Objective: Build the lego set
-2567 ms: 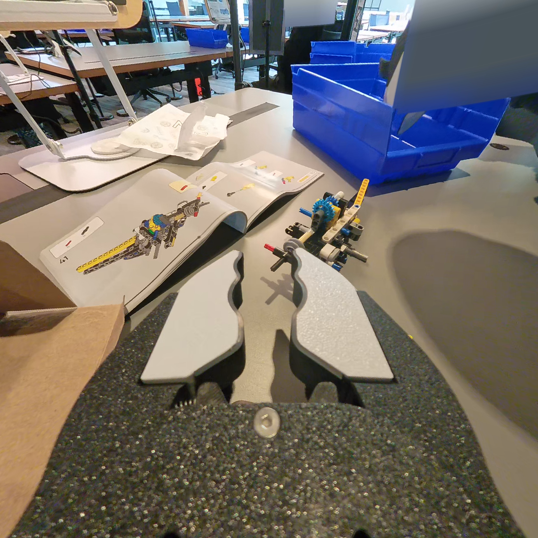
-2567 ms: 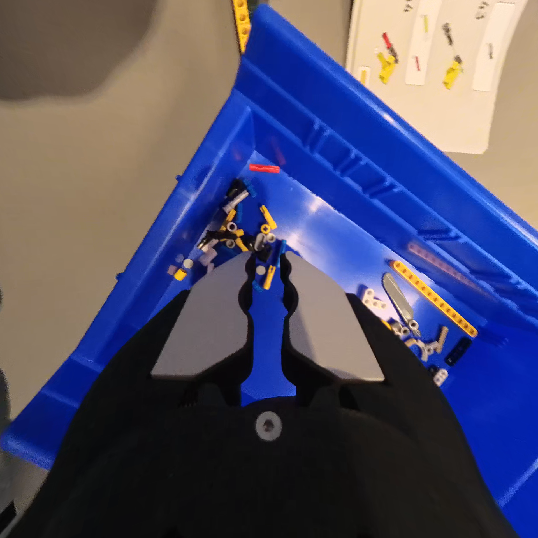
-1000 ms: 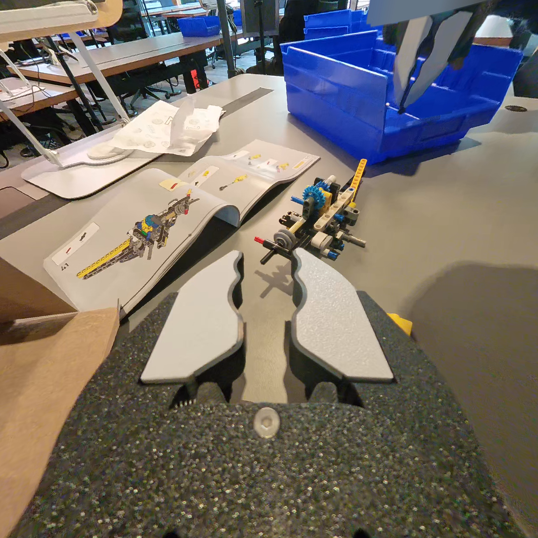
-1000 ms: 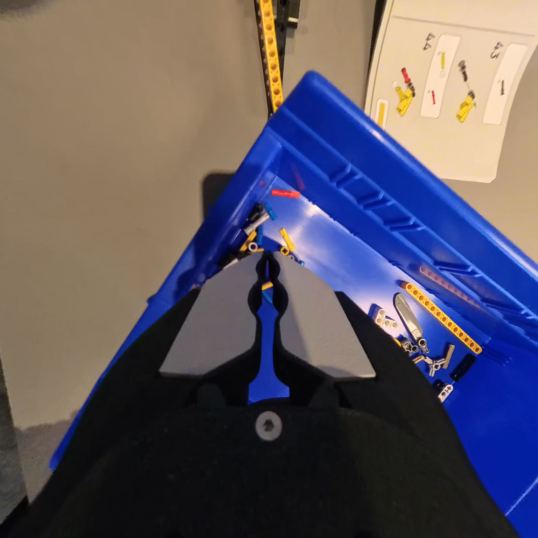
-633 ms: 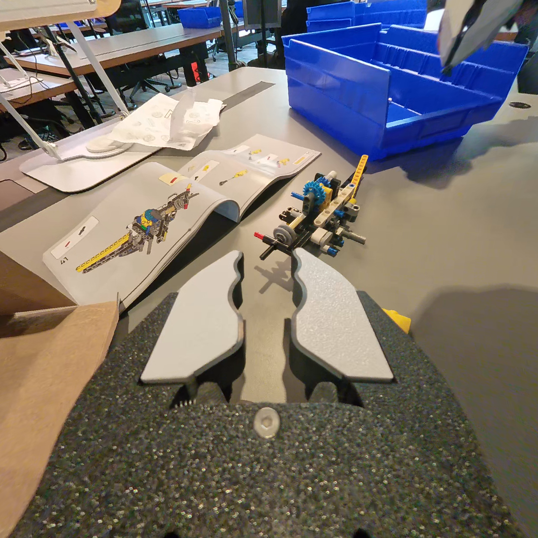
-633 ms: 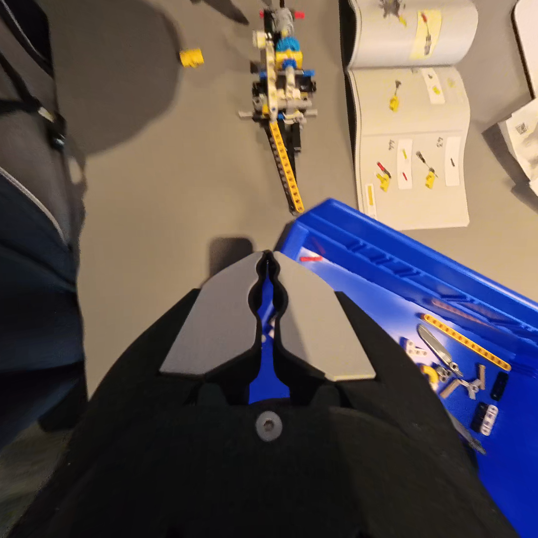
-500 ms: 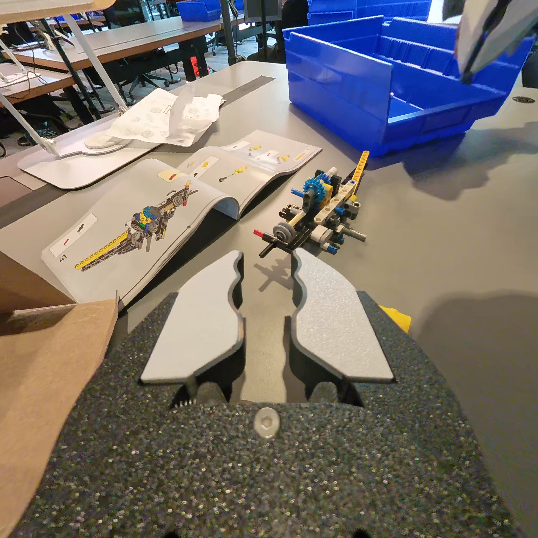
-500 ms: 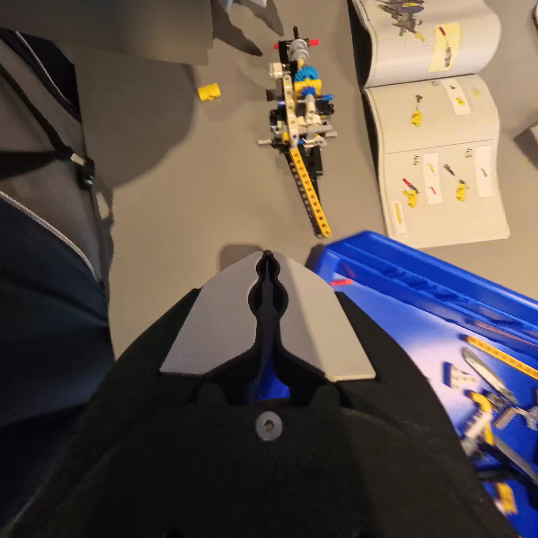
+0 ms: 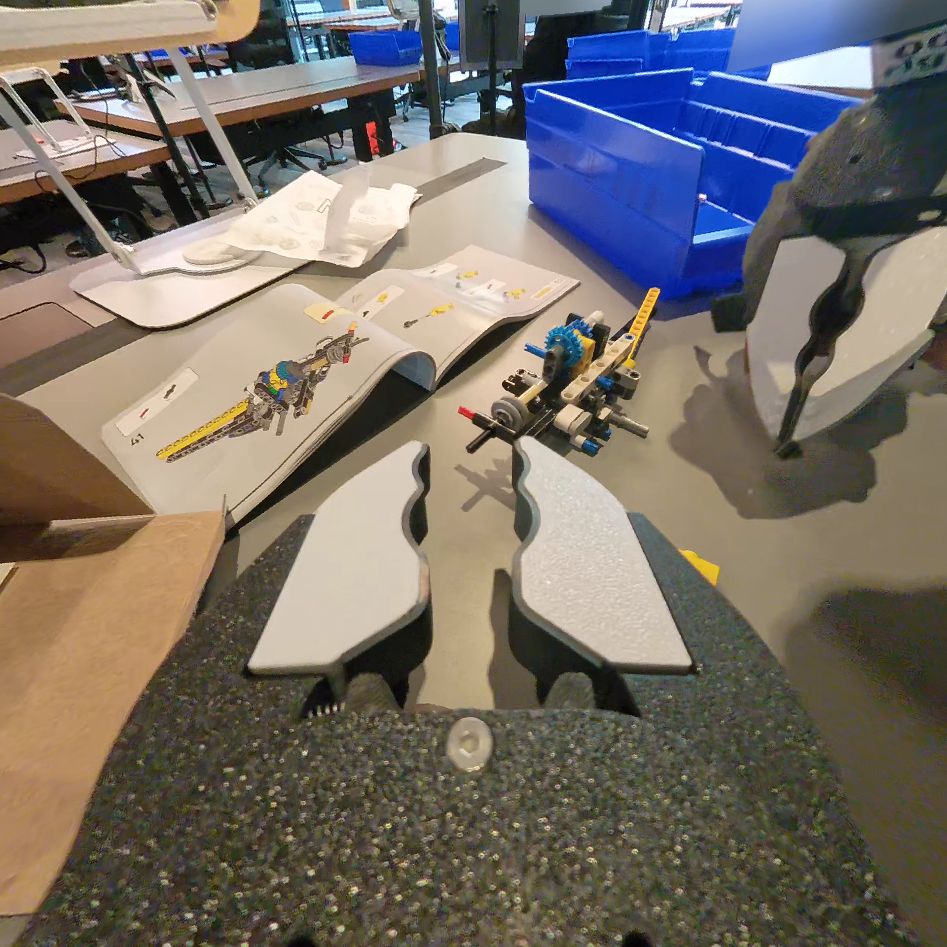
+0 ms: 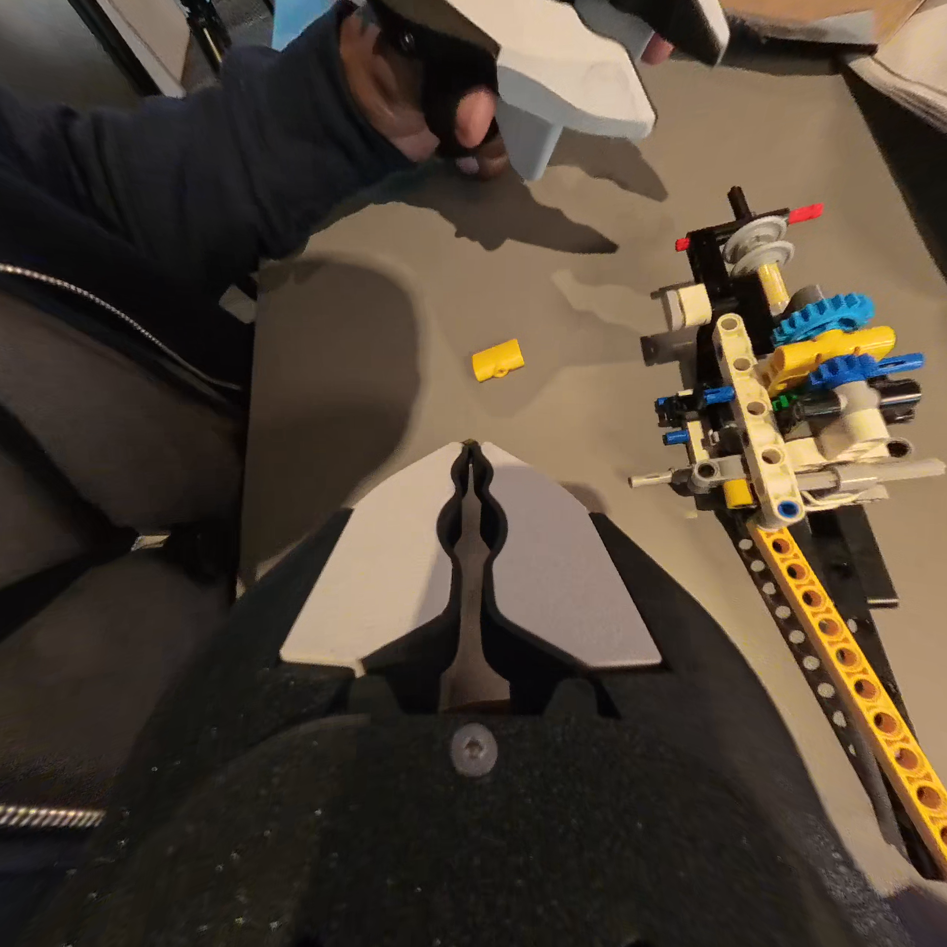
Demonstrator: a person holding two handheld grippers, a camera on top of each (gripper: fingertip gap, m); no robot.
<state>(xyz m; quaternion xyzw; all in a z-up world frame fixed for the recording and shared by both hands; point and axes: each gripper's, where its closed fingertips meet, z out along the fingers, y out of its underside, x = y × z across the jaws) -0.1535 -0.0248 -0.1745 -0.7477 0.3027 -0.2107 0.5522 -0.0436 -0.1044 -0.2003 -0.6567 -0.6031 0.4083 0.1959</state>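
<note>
Lego model [image 9: 569,384]: blue gears, long yellow beam, grey wheel.

Bare grey table [image 9: 692,512] lies between the left gripper [image 9: 469,453], its fingers parted, and the right gripper [image 9: 786,451], tips pinched together and pointing down at the surface. Ahead of the left gripper: lego model [image 9: 569,384], with the open instruction booklet [image 9: 287,389] just left of it and a cardboard box [image 9: 87,589] at near left. Blue bin [image 9: 640,184] walls off the far right; a loose yellow piece [image 10: 497,359] sits on open table between the right gripper [image 10: 471,448] and the hand [image 10: 446,123].
</note>
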